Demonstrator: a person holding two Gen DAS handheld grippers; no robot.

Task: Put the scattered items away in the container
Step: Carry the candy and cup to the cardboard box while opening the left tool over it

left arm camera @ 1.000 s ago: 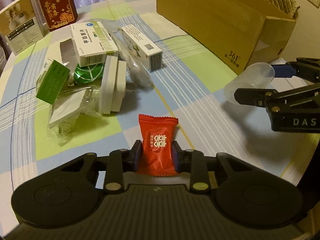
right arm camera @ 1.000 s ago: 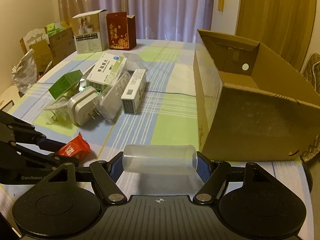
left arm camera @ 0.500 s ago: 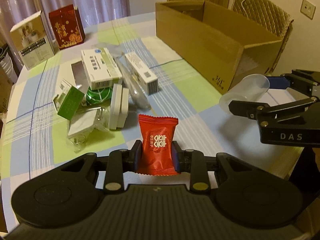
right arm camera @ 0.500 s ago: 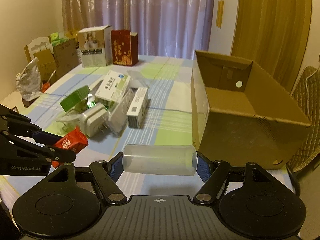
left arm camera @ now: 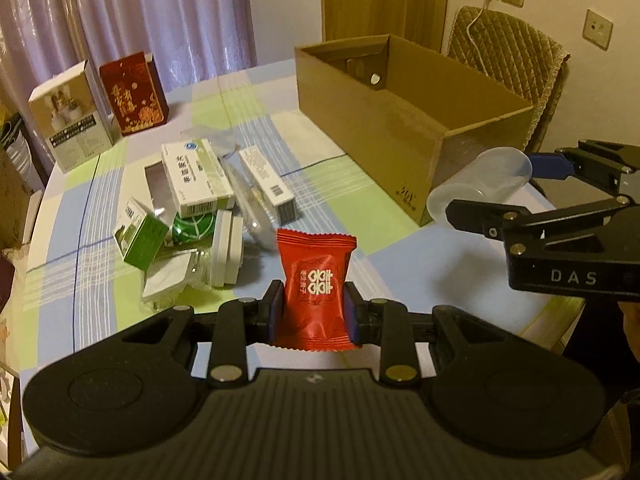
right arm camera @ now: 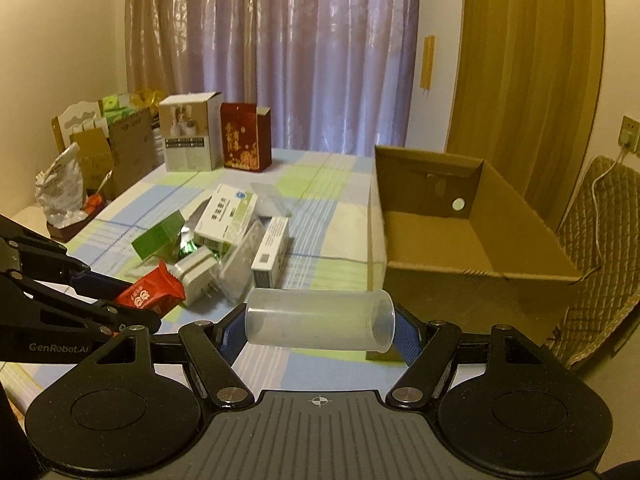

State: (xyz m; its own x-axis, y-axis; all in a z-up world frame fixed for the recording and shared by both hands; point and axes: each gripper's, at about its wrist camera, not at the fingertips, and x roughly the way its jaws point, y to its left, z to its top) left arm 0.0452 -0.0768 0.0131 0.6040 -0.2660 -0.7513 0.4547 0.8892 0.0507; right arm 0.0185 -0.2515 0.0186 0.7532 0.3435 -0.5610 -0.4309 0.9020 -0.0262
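Observation:
My left gripper [left arm camera: 314,312] is shut on a red candy packet [left arm camera: 316,284], held above the checked tablecloth. My right gripper [right arm camera: 320,330] is shut on a clear plastic cup [right arm camera: 320,324] lying sideways between its fingers. The same cup [left arm camera: 480,182] shows at the right of the left wrist view, and the candy packet [right arm camera: 150,290] at the left of the right wrist view. The open cardboard box [left arm camera: 404,132] [right arm camera: 472,236] stands at the right of the table; its inside looks empty. Both grippers hover in front of it, above the table.
A heap of small items lies mid-table: a white medicine box [left arm camera: 196,178], a green box [left arm camera: 140,236], a white plug adapter [left arm camera: 228,254], a narrow white carton [left arm camera: 268,184]. Two upright boxes [left arm camera: 100,108] stand at the back. A padded chair [left arm camera: 508,64] is behind the cardboard box.
Both grippers have risen well above the table, each keeping its load. More of the room and the box's inside has come into view.

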